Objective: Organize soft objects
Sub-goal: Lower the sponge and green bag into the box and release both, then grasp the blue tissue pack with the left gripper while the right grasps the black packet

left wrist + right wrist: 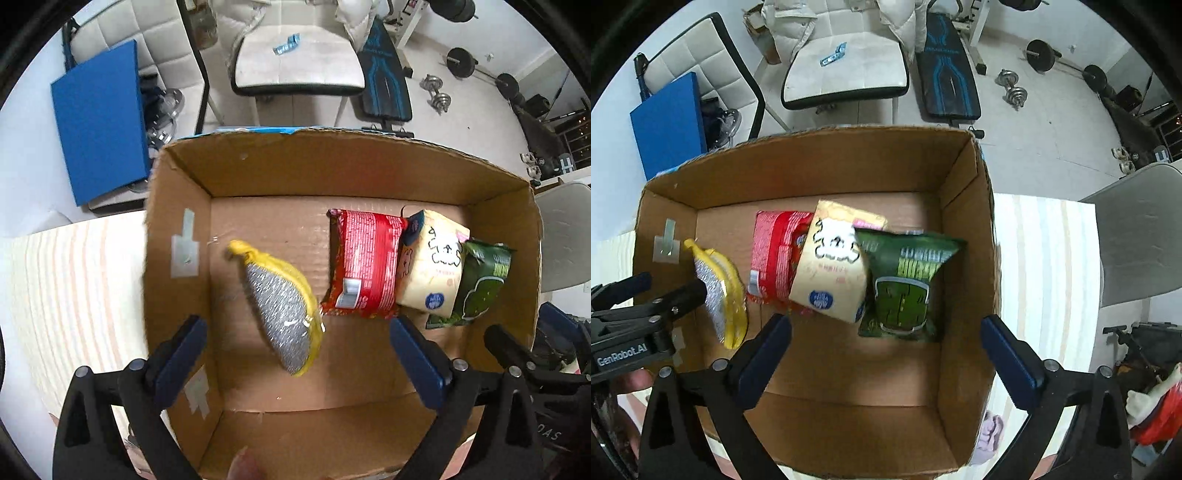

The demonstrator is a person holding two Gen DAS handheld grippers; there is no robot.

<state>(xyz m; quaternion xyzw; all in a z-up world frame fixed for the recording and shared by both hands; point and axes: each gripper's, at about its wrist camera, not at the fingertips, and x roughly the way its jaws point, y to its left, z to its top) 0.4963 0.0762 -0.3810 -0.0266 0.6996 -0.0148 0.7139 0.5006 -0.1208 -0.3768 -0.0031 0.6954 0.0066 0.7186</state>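
Observation:
An open cardboard box (177,229) (964,206) stands on a striped table. In it are a yellow and silver scrub sponge (284,306) (720,291), a red packet (364,266) (775,254), a cream tissue pack (432,266) (831,273) and a green packet (480,284) (905,284). My left gripper (295,354) is open above the box, with the sponge between and just beyond its fingers, blurred. My right gripper (886,350) is open and empty above the box, near the green packet. The left gripper also shows at the left edge of the right wrist view (646,310).
The striped tablecloth (74,288) (1045,280) lies under the box. Beyond the table stand white chairs (295,62), a blue board (99,129), a weight bench (384,77) and dumbbells (439,92). A small lilac object (990,432) lies on the table right of the box.

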